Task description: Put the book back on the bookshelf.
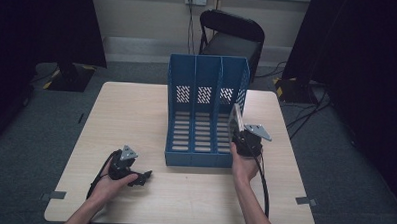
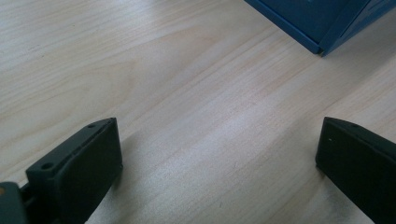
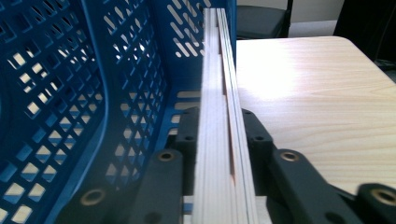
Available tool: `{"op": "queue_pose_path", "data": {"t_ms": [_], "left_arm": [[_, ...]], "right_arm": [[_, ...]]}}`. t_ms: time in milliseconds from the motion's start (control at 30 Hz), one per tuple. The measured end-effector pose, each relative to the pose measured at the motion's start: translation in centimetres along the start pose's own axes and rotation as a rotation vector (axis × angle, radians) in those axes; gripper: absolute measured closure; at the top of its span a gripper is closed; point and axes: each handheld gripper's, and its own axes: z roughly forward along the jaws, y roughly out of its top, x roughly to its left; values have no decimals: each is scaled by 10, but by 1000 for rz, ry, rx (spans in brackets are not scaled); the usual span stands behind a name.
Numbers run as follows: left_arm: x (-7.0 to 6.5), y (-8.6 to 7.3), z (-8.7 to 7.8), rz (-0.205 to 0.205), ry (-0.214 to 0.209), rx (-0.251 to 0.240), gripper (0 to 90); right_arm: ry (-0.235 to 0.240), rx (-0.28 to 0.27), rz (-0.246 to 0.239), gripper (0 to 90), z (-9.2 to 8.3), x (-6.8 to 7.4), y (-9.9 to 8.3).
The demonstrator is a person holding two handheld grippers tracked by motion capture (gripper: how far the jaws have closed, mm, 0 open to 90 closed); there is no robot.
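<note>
A thin book (image 3: 219,116) stands on its edge, squeezed between the two jaws of the right claw (image 3: 219,140). The jaws are pulled in tight on both flat sides of the book. In the high view the book (image 1: 234,121) pokes up from that claw (image 1: 244,141) at the right side of the blue rack (image 1: 205,112). Whether it is just inside the rack's right slot or just beside it is hard to tell. The rack stands in the middle of the table (image 1: 136,120), and its walls are full of little holes.

The left claw (image 2: 215,158) is wide open and holds nothing. Bare table wood shows between its jaws. It rests low on the table near the left front corner of the rack, well apart from the book. In the high view a hand holds this claw (image 1: 134,175).
</note>
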Motion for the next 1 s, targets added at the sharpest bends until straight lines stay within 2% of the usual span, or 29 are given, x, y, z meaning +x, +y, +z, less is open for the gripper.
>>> {"op": "queue_pose_path", "data": {"t_ms": [133, 300, 333, 400, 700, 833, 1000], "left_arm": [[0, 0, 0, 0, 0, 0, 0], [0, 0, 0, 0, 0, 0, 0], [0, 0, 0, 0, 0, 0, 0], [0, 0, 0, 0, 0, 0, 0], [0, 0, 0, 0, 0, -1, 0], [0, 0, 0, 1, 0, -1, 0], [0, 0, 0, 1, 1, -1, 0]], "right_arm": [[-21, -16, -30, 766, 0, 5, -2], [-61, -52, -29, 767, -1, 7, -6], [-83, -62, -33, 767, -2, 8, -6], [-91, -70, -25, 767, -1, 8, -8], [-78, -50, -47, 757, -1, 7, -6], [-65, -43, -67, 715, -2, 5, -5], [-57, -35, -65, 670, -2, 3, -4]]}}
